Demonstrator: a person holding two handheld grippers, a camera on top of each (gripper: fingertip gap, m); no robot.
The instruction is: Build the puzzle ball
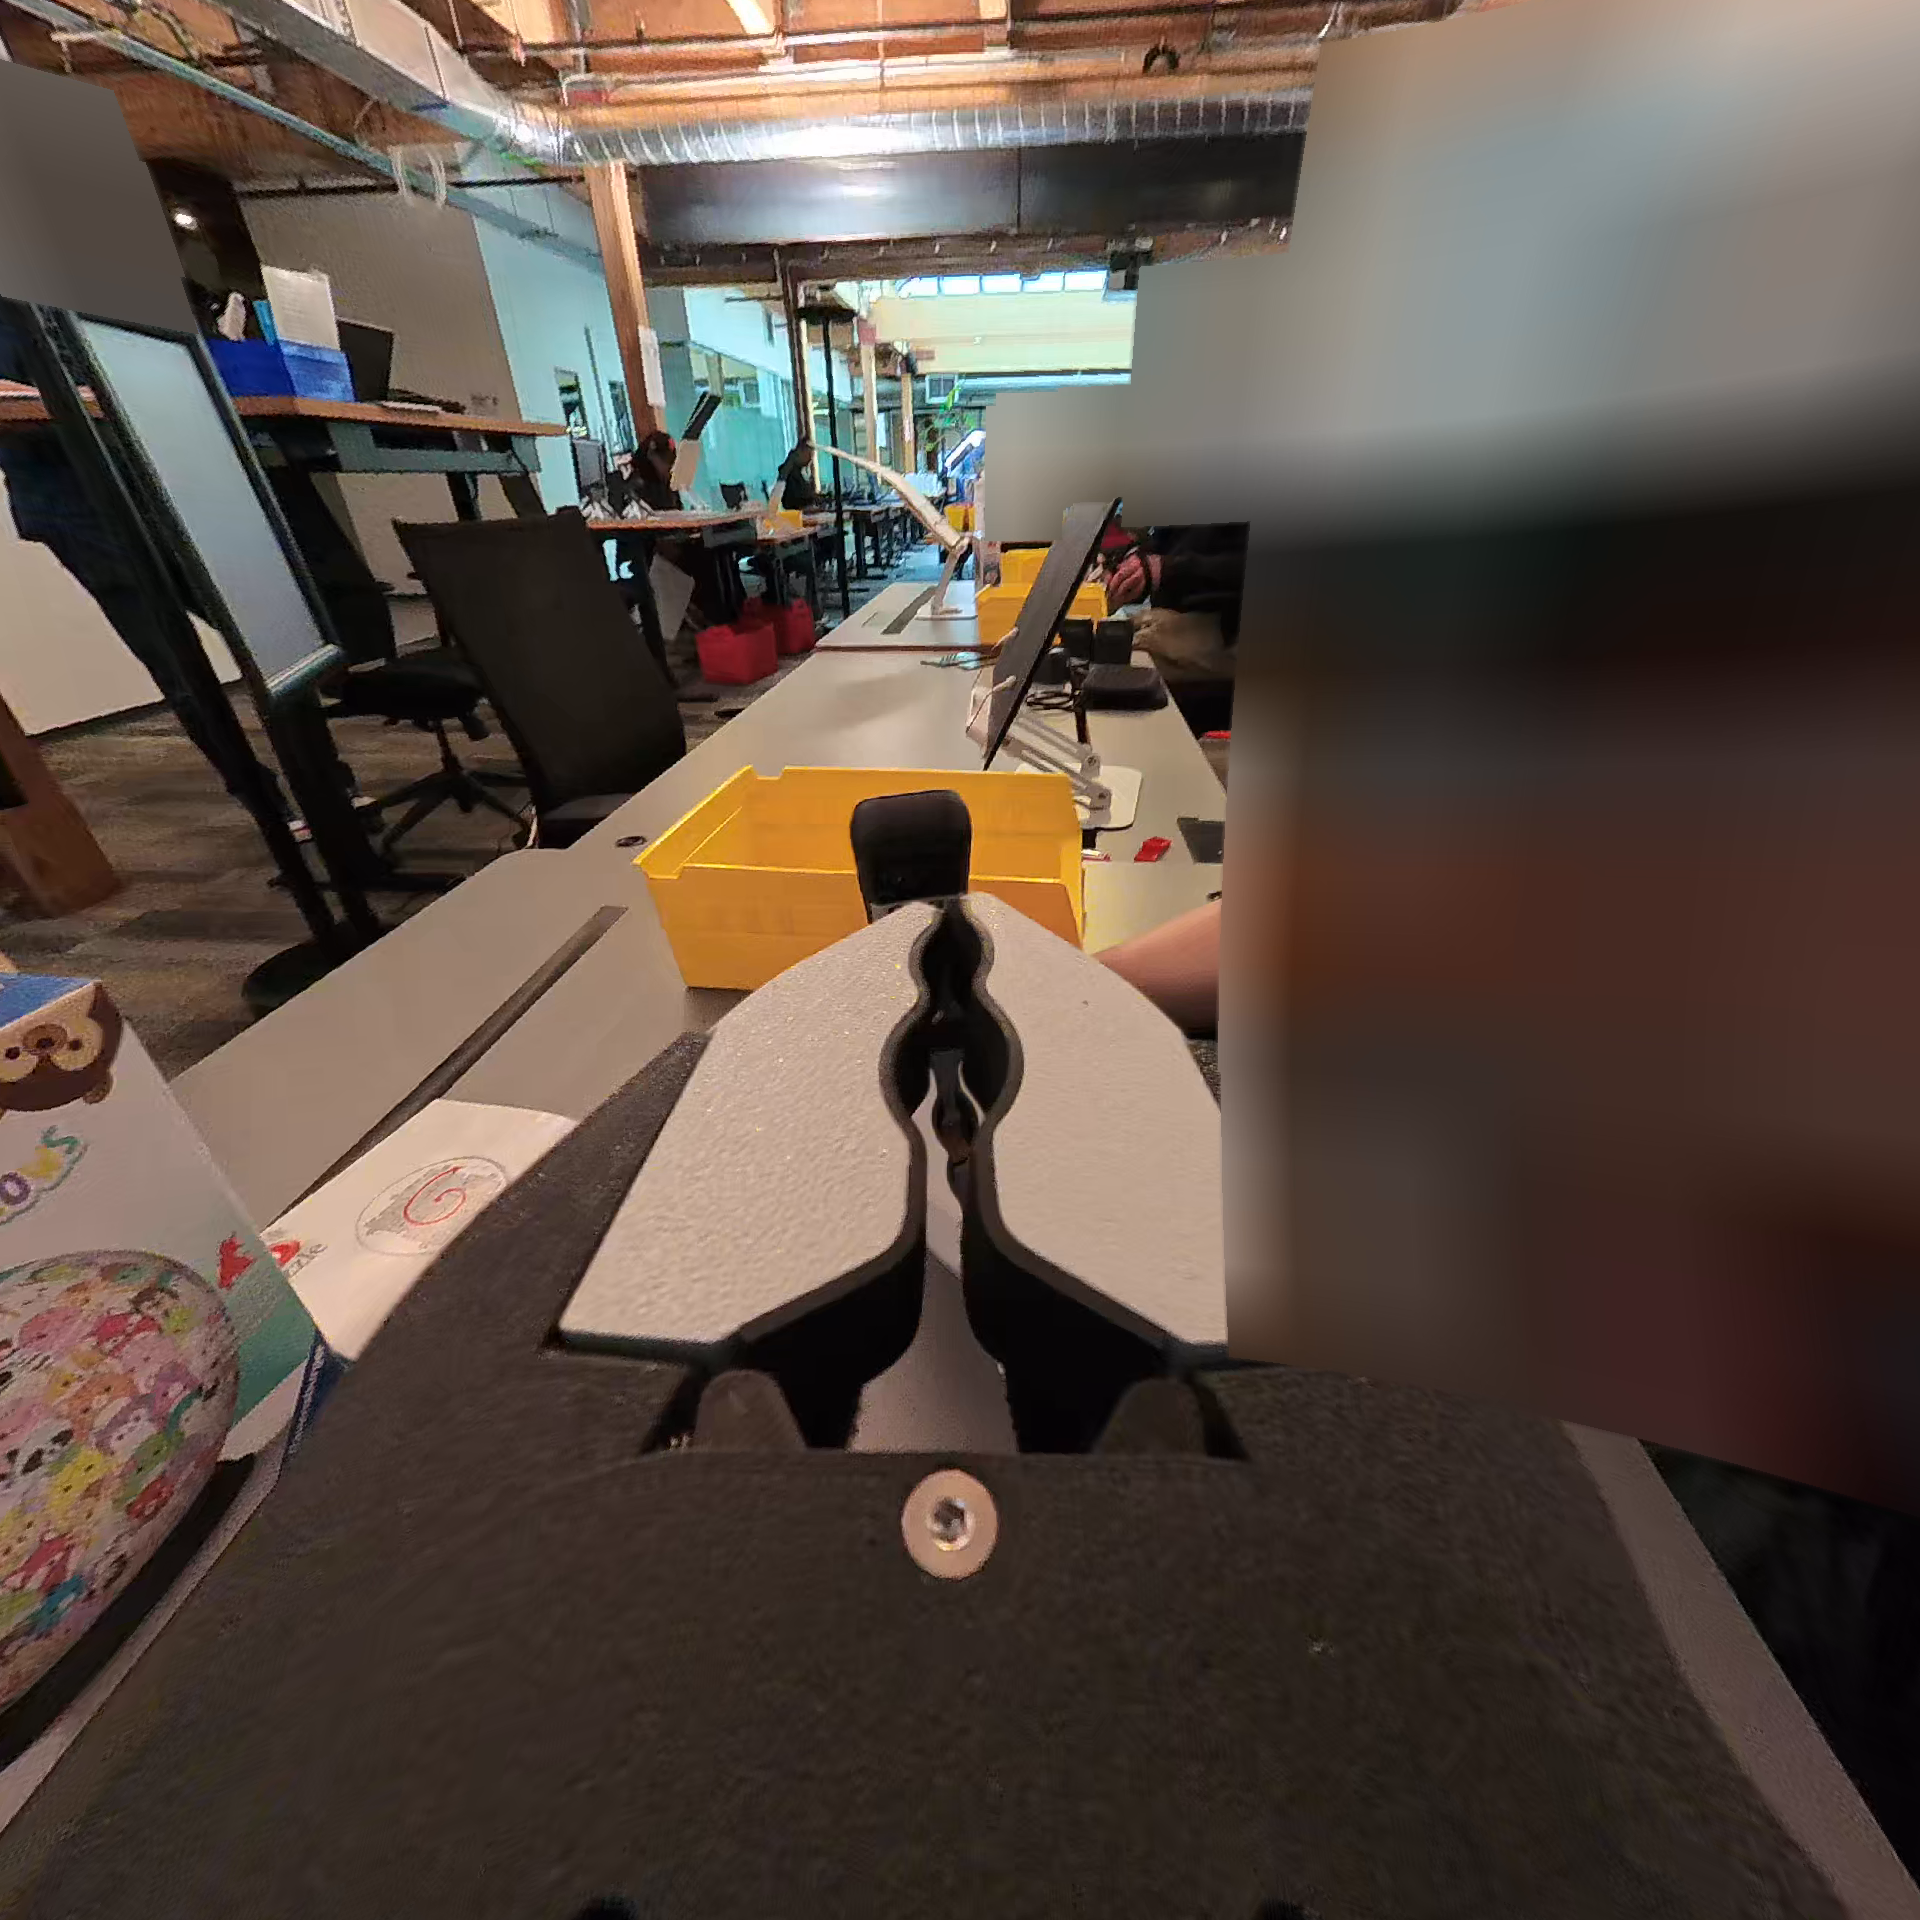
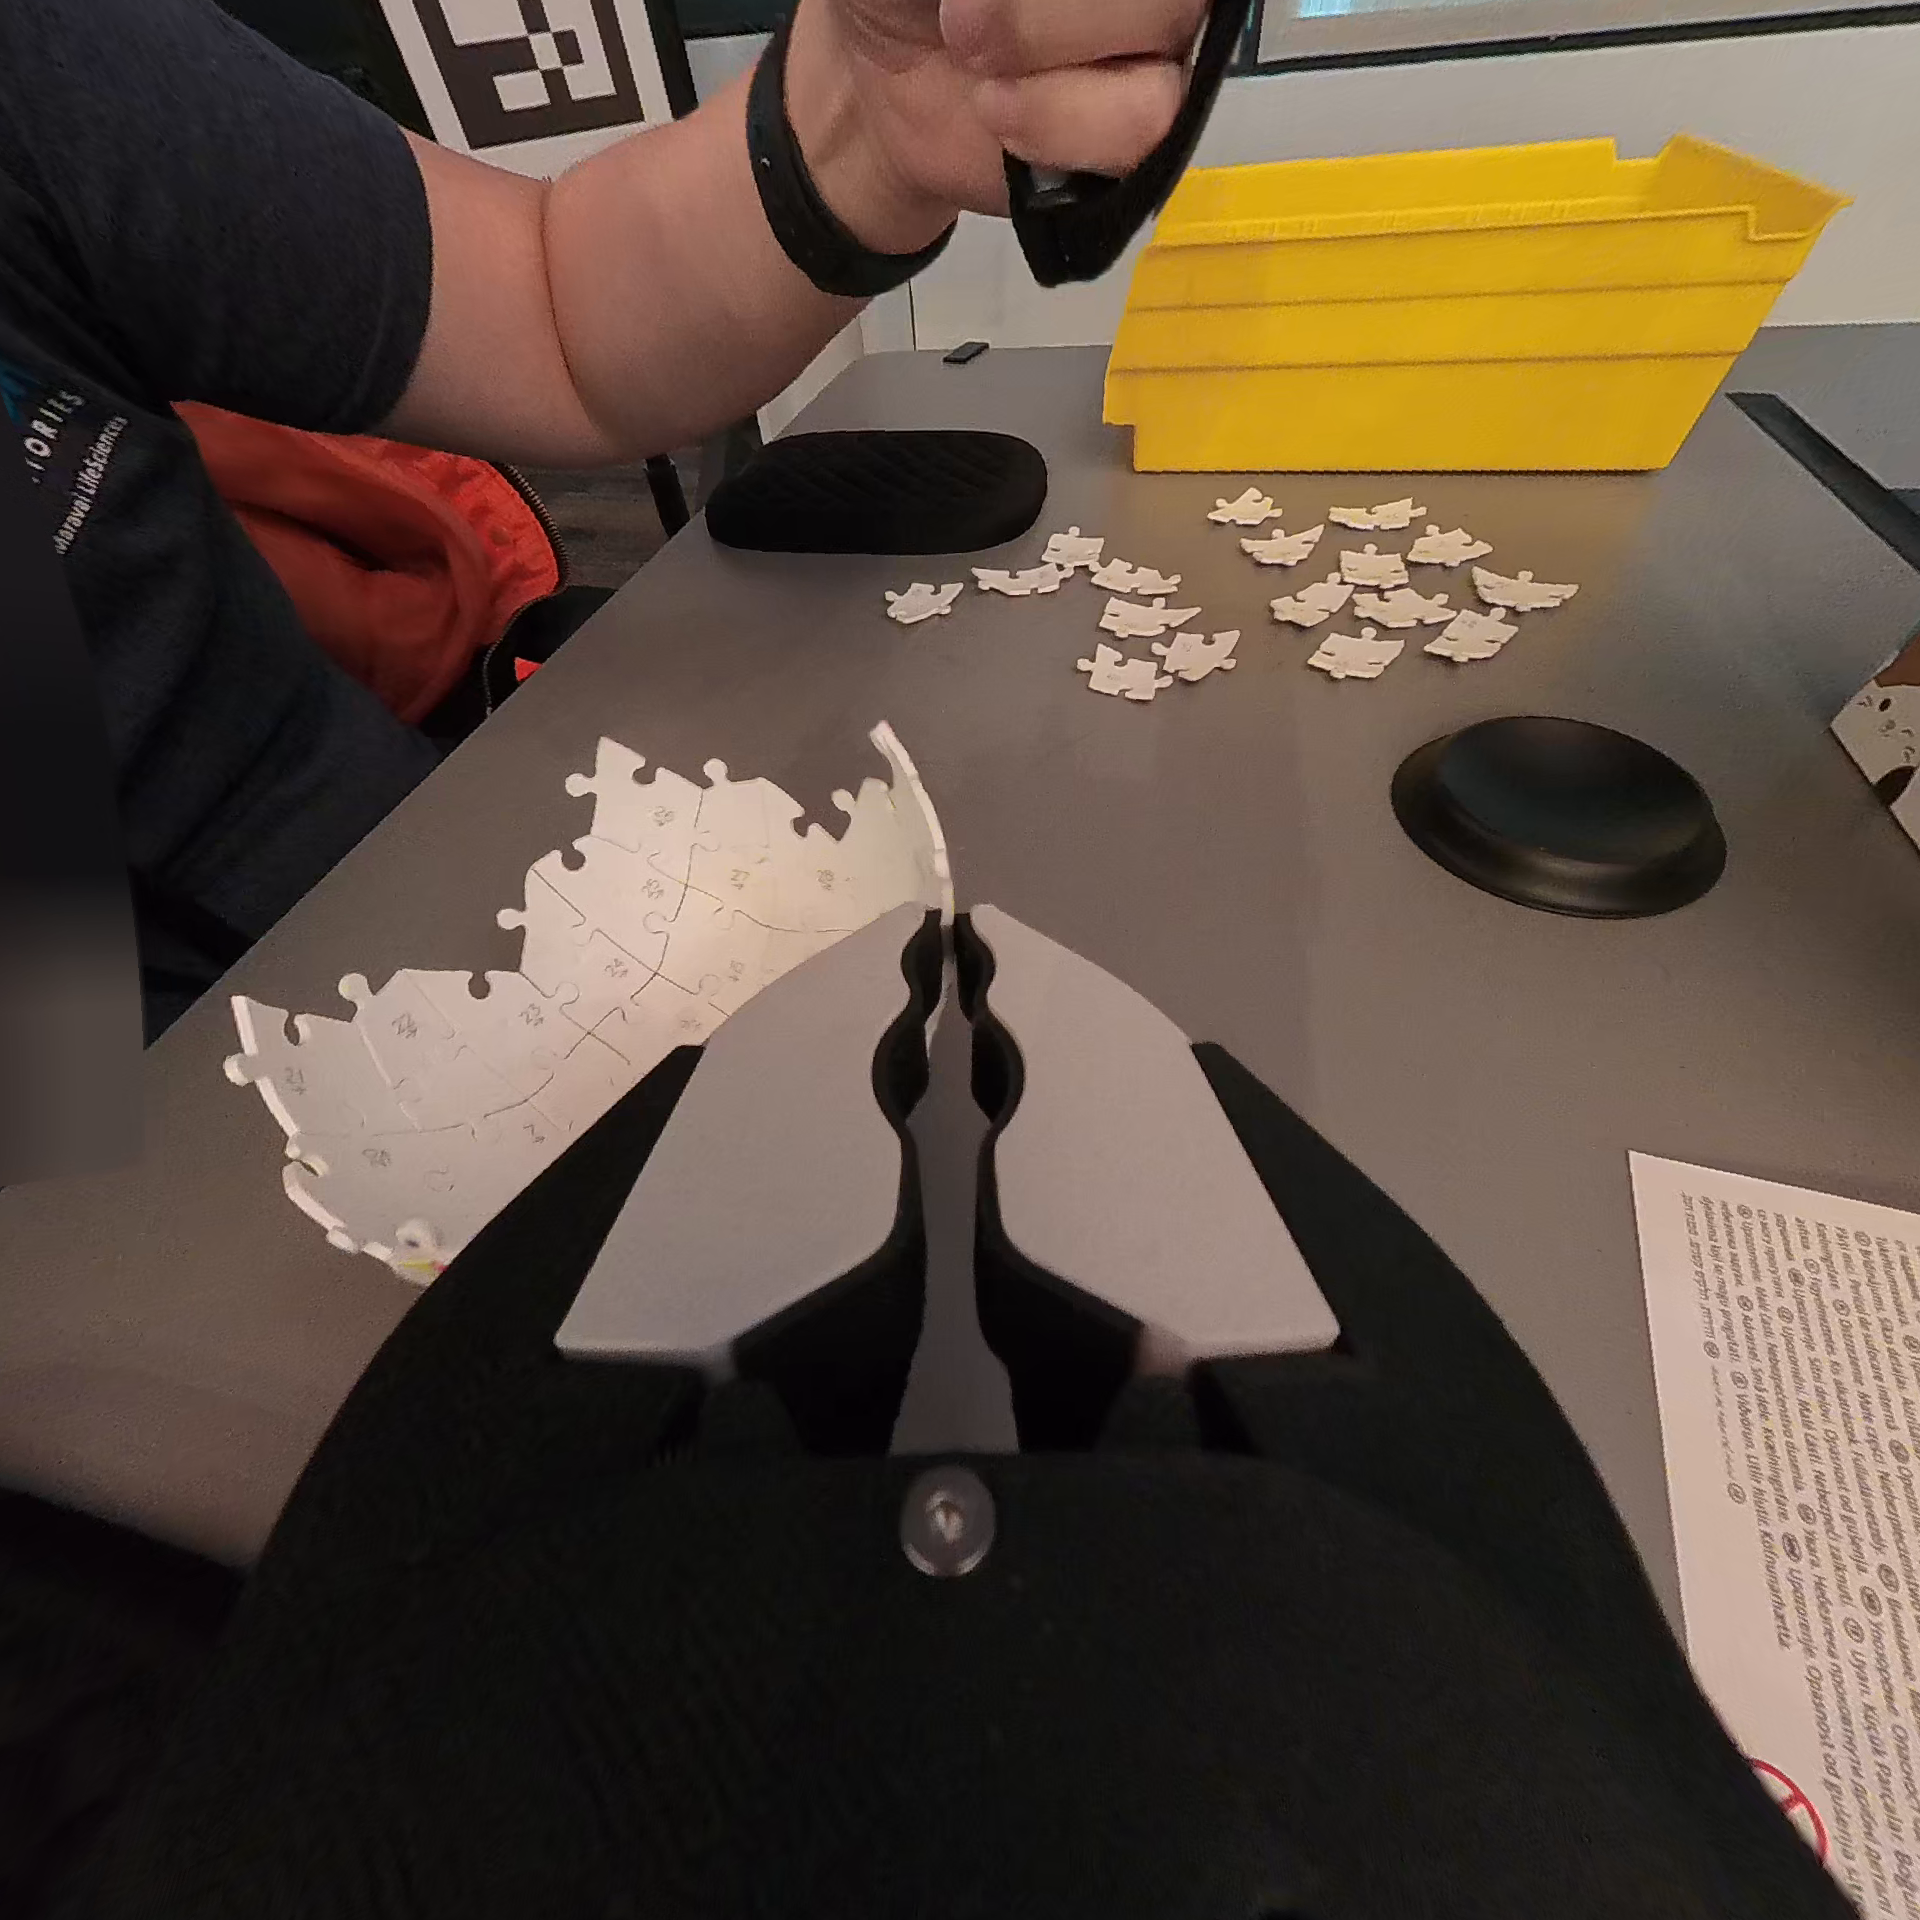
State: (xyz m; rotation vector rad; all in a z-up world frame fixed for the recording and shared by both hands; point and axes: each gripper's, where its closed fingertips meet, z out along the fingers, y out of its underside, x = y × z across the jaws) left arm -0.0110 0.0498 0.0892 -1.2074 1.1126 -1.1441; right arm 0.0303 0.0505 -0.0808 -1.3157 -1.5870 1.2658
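Observation:
A half-built puzzle ball shell (image 2: 623, 956), white inside with printed numbers, lies on the grey table (image 2: 1195, 831) at the left. My right gripper (image 2: 951, 920) is shut, its tips pinching the shell's right rim. Several loose white puzzle pieces (image 2: 1299, 597) lie face down farther back. My left gripper (image 1: 945, 914) is shut and raised above the table, pointing down the room. A small black block (image 1: 911, 847) shows just past its tips; I cannot tell if it is held. In the right wrist view a hand (image 2: 997, 94) holds a black part high at the top.
A yellow bin (image 2: 1434, 312) (image 1: 862, 873) stands at the back. A black round stand (image 2: 1558, 821) sits right of the shell, a black pad (image 2: 878, 488) behind it. An instruction sheet (image 2: 1787, 1455) lies at the right. The puzzle box (image 1: 104, 1351) stands at the left. Some 20 cm of space lies between my two pairs of fingers.

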